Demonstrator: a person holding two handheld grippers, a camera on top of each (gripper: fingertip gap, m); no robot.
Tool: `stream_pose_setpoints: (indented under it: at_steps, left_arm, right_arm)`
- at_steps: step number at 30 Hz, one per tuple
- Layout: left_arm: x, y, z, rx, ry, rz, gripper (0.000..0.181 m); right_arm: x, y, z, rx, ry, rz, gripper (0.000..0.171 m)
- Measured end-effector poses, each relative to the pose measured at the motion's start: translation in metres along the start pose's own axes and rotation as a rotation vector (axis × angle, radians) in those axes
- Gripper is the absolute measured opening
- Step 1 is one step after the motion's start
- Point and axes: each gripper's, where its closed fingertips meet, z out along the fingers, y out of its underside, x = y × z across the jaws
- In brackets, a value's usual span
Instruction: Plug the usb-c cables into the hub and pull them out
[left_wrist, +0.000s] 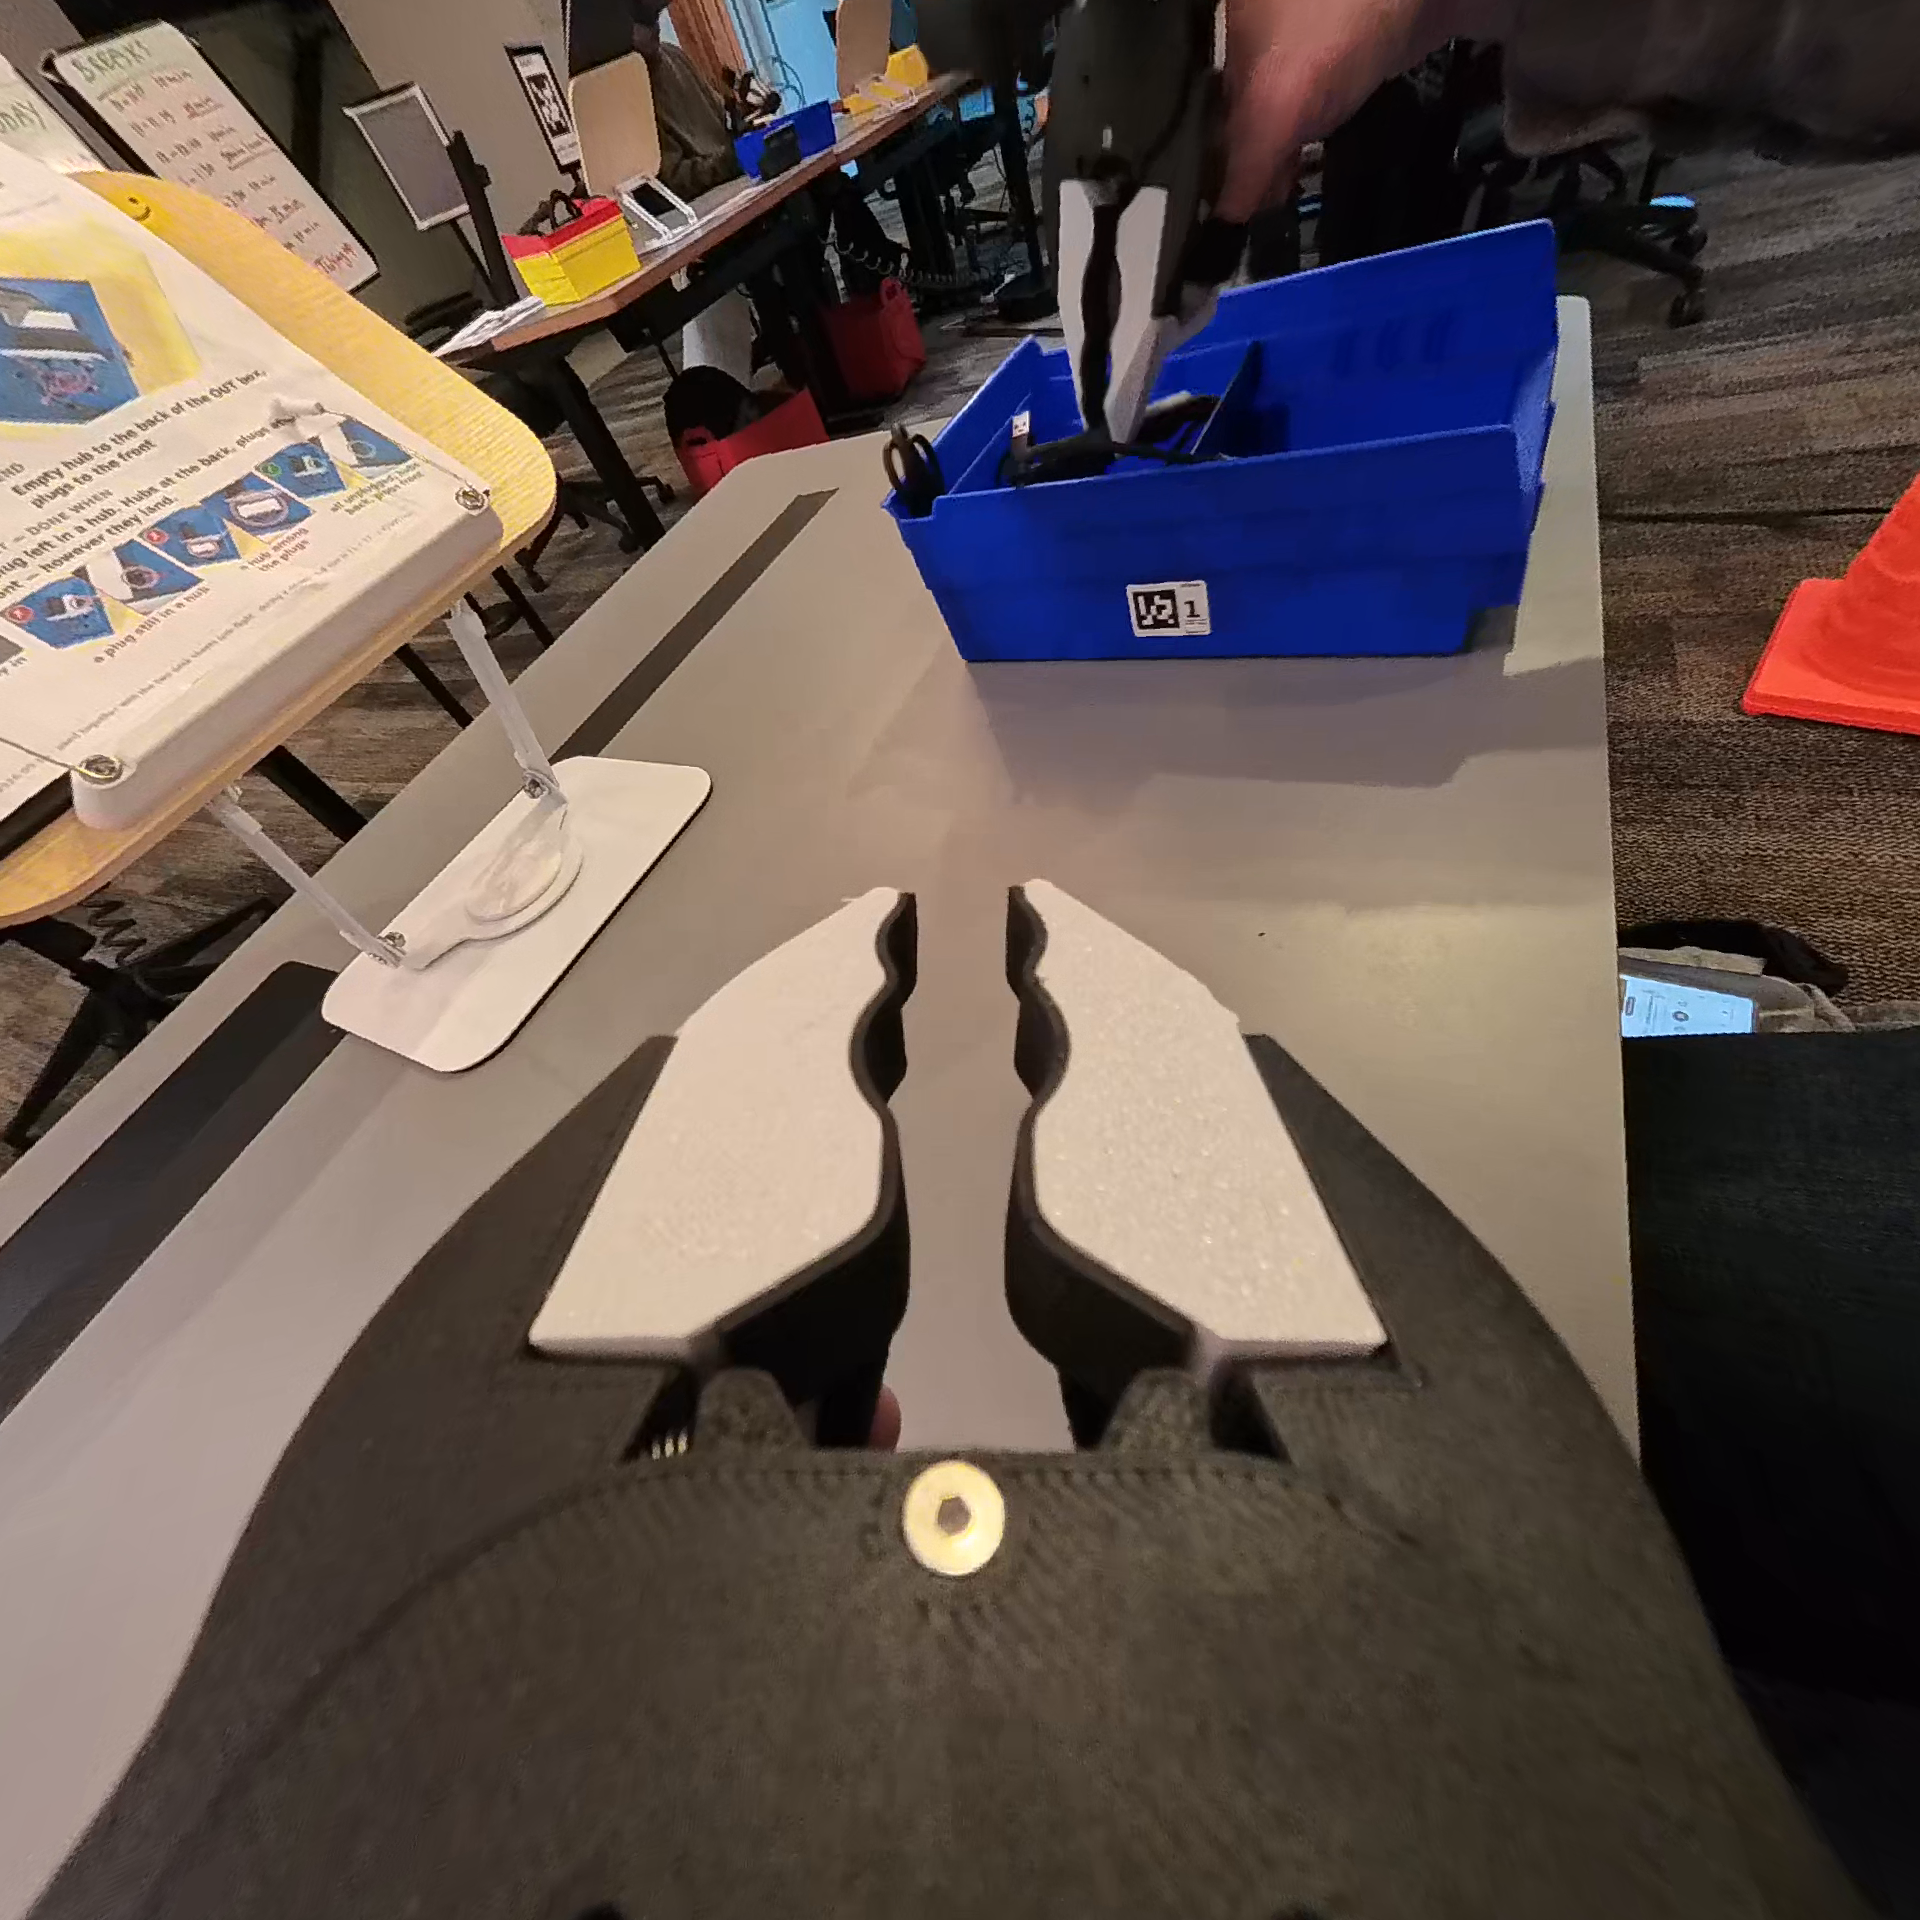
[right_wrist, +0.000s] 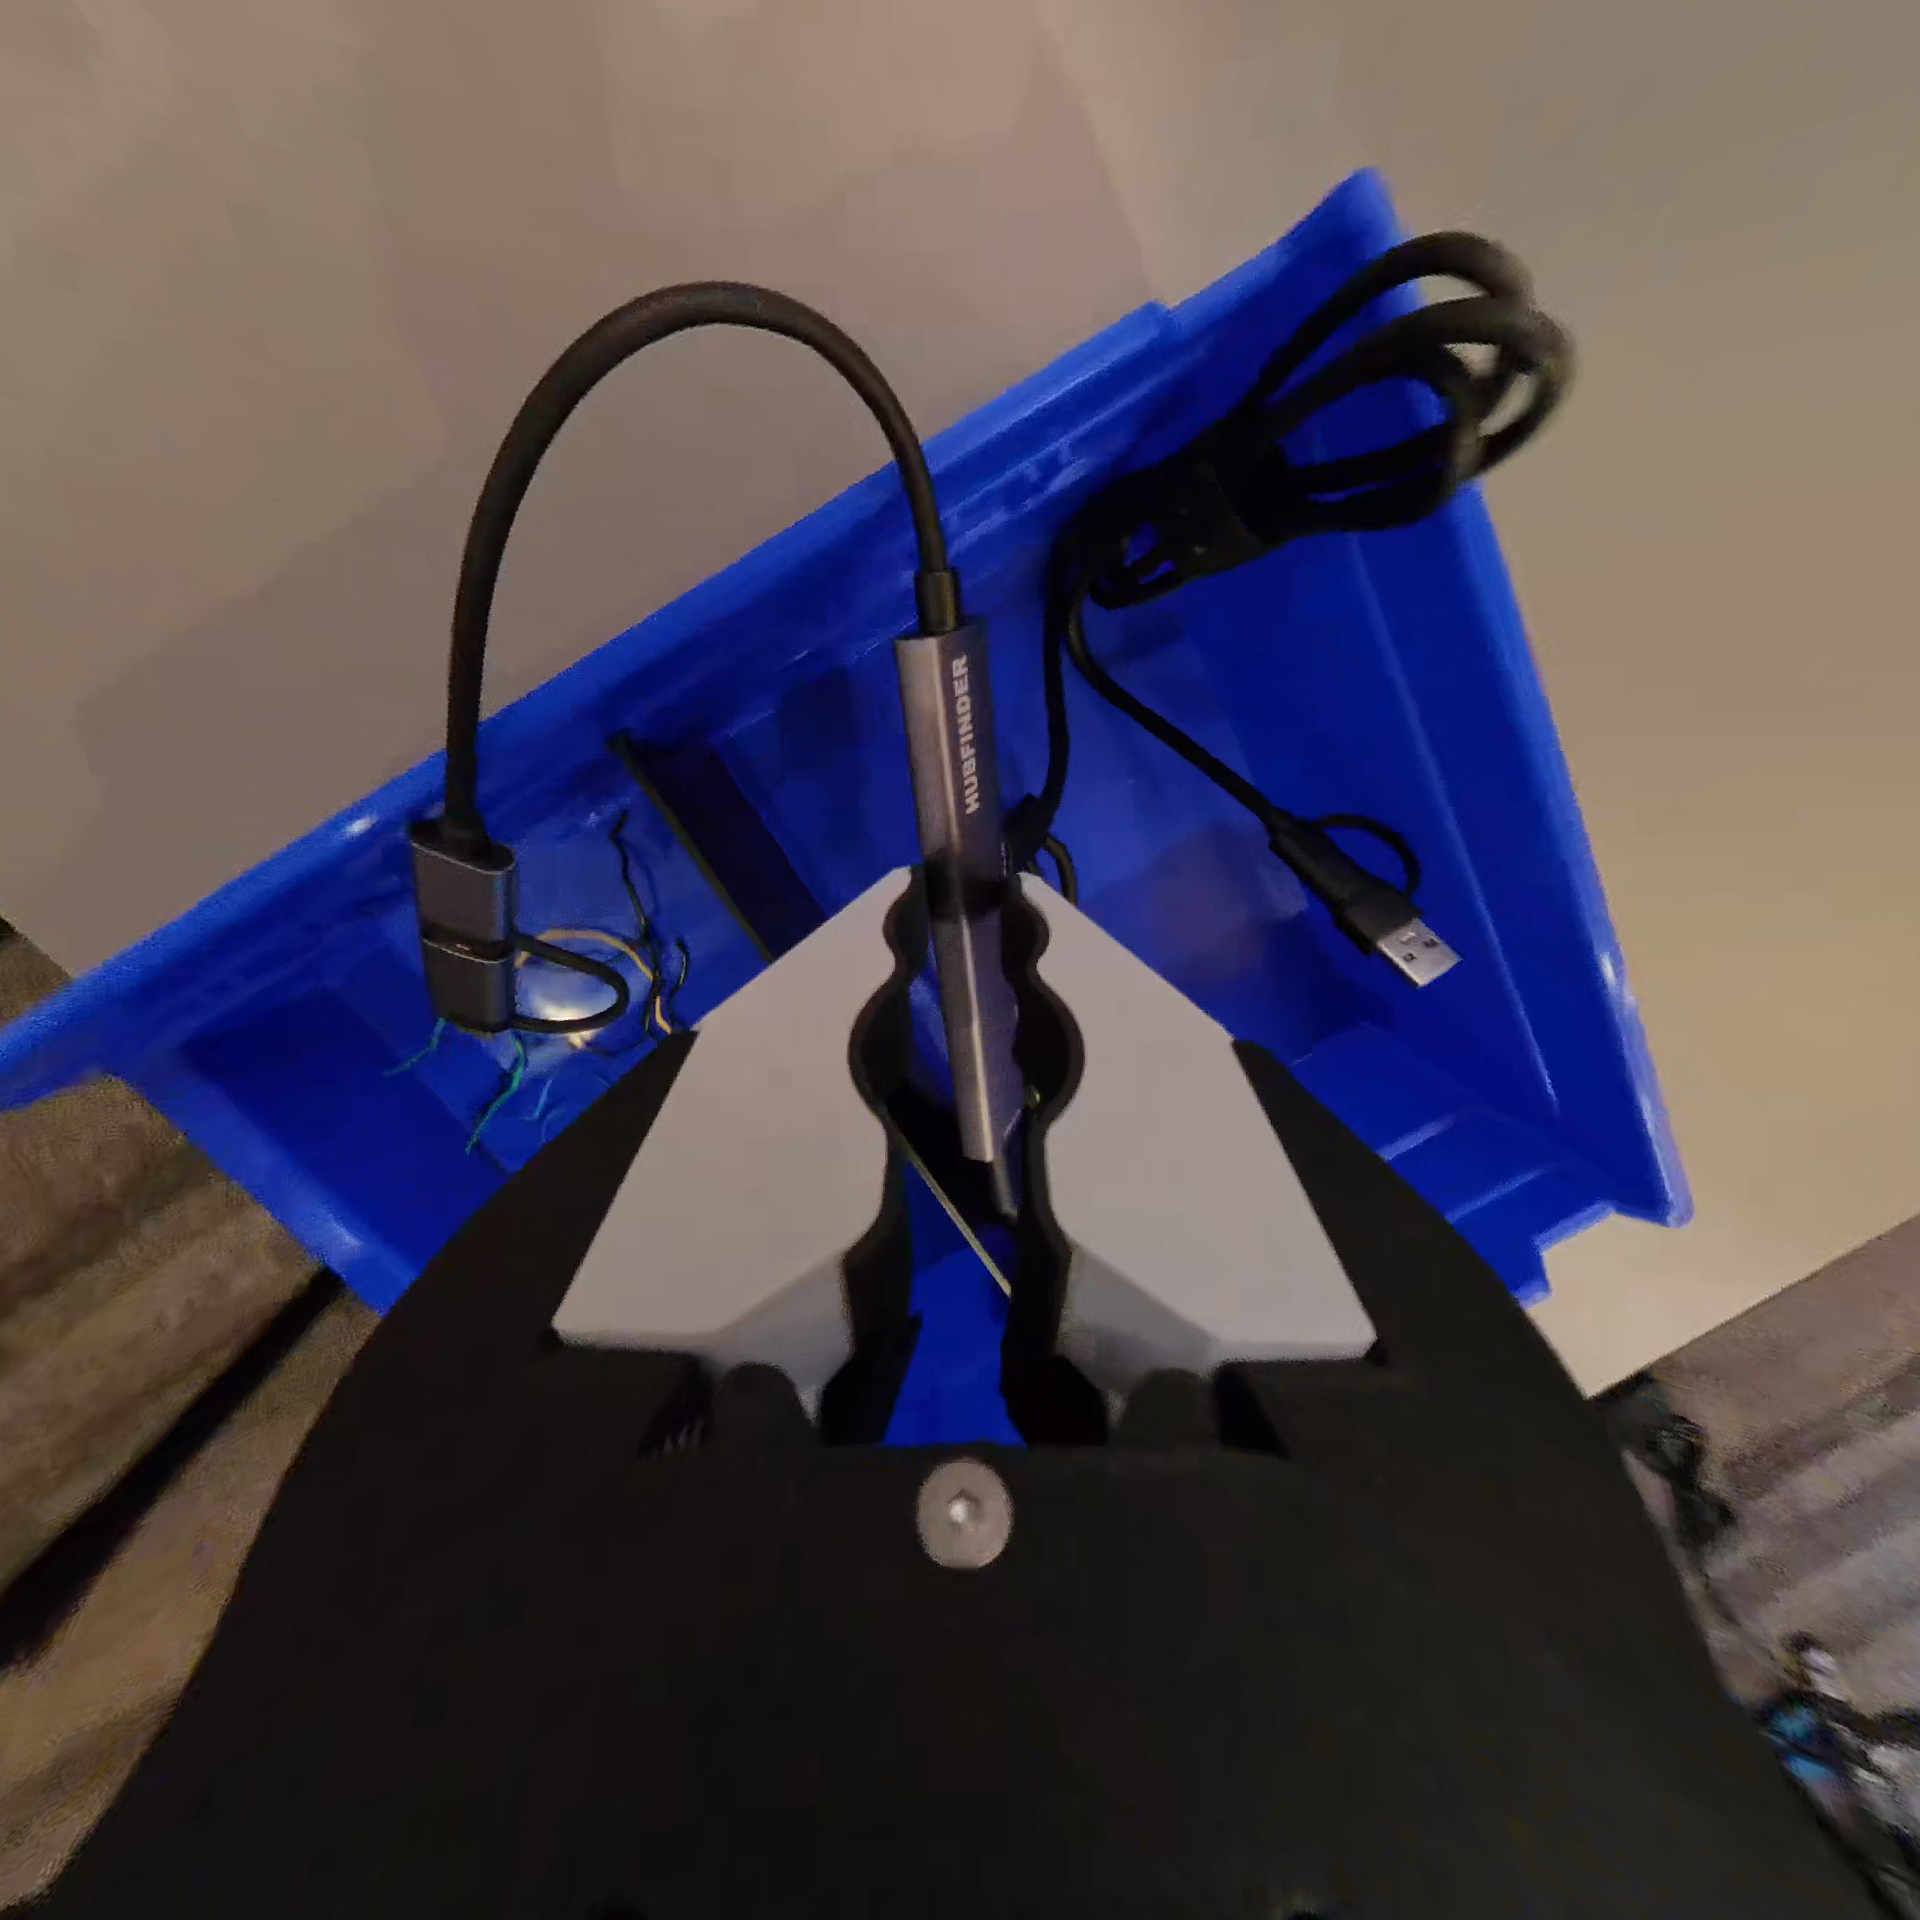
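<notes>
Blue plastic fills the middle of the right wrist view: a bin (right_wrist: 1434, 831) seen from above, tilted across the frame. The right gripper (right_wrist: 961, 935) points down into it, and its jaws are closed on the hub (right_wrist: 951, 790), a slim grey bar standing upright between them at frame centre. From the hub's top end a short black lead (right_wrist: 623, 343) arcs up and over to the left, ending in a grey plug (right_wrist: 464, 925) that hangs at lower left of the bin. The grip sits low on the bar, probably so the ports along its side stay reachable. At upper right a bundled black cable (right_wrist: 1382, 436) lies against the bin's wall, one loose end with a silver connector (right_wrist: 1413, 951) trailing toward the right. No cable looks plugged in yet, though the hub's ports cannot be seen clearly.

In the left wrist view, the left gripper (left_wrist: 961, 904) hovers over bare grey table (left_wrist: 1299, 883) at frame centre, its jaws slightly apart and holding nothing. It seems to wait, well short of the bin (left_wrist: 1247, 540) at upper right, where the other gripper (left_wrist: 1127, 343) reaches in from above. A printed sheet on a wooden stand (left_wrist: 260, 540) sits at left; an orange cone (left_wrist: 1860, 623) shows at the right edge.
</notes>
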Motion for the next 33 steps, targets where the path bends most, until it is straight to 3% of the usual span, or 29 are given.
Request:
stream_pose_setpoints:
  at_steps: [8,16,26,33]
  left_arm:
    - [-0.003,0.001,-0.001,-0.001,-0.005,-0.004,0.016]
    - [0.003,0.004,0.003,-0.011,0.007,0.002,0.016]
    - [0.005,0.004,0.002,-0.009,0.013,0.005,0.015]
    - [0.003,0.001,-0.002,-0.004,0.011,0.01,0.016]
  right_arm:
    - [0.039,-0.001,-0.026,0.299,-0.011,0.388,0.007]
    - [0.042,0.014,0.012,0.175,-0.06,0.505,0.007]
    - [0.054,0.024,0.044,-0.065,-0.084,0.468,0.007]
    - [0.059,0.027,0.05,-0.083,-0.159,0.553,0.007]
